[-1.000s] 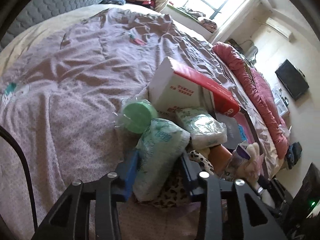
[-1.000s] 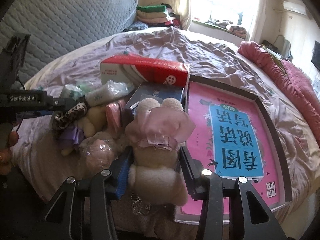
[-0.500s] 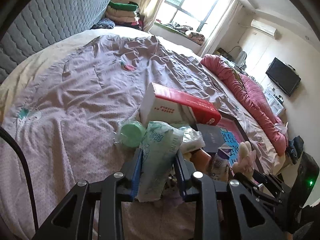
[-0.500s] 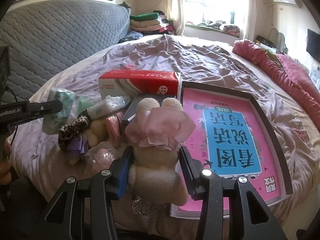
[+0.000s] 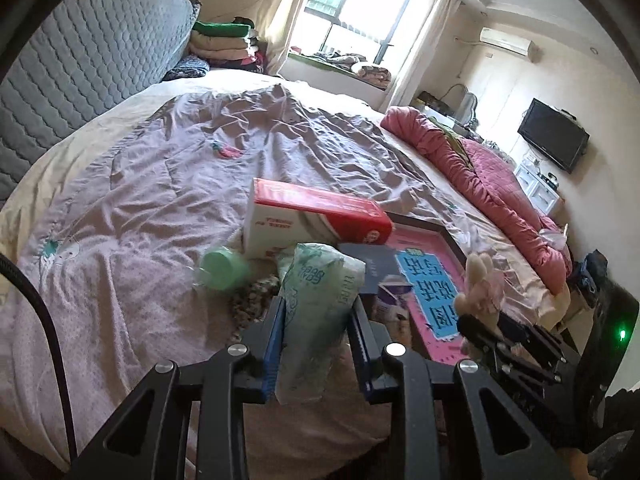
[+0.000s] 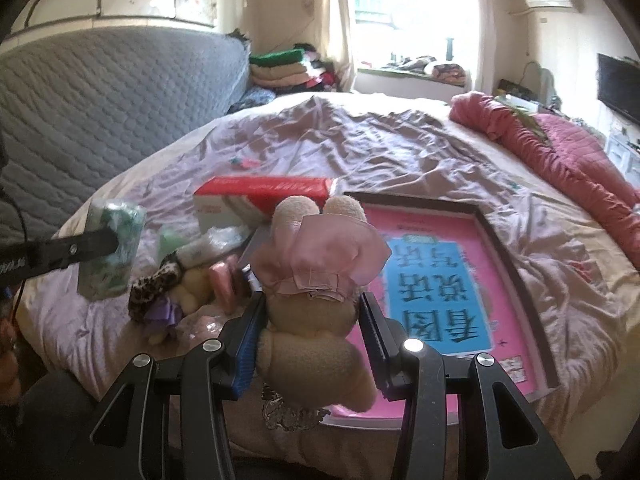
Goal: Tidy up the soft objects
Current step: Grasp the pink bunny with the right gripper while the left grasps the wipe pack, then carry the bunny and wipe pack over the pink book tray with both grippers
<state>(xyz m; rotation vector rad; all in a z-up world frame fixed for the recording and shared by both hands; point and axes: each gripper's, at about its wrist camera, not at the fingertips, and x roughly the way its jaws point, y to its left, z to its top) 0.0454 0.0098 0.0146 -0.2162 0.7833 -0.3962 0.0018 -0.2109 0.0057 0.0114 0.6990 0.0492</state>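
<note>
My left gripper (image 5: 318,312) is shut on a green-and-white soft tissue pack (image 5: 320,296), held above the bed; the pack also shows in the right wrist view (image 6: 110,252). My right gripper (image 6: 310,312) is shut on a beige plush bunny in a pink dress (image 6: 316,276), lifted over the near edge of the bed; it also shows in the left wrist view (image 5: 480,284). A pile stays on the bed: a leopard-print soft item (image 6: 154,288), a small plush with a purple bow (image 6: 176,300), a pink piece (image 6: 222,284) and a second tissue pack (image 6: 212,242).
A red-and-white box (image 5: 312,216) lies behind the pile, with a green-lidded jar in plastic (image 5: 222,268) beside it. A large pink-and-blue book box (image 6: 440,280) lies to the right. A pink quilt (image 6: 560,156) runs along the bed's right side. A grey padded headboard (image 6: 100,100) is at the left.
Both grippers have risen and pulled back from the pile, each carrying its object. The tissue pack came up off the heap; the bunny was lifted higher above the bed edge.
</note>
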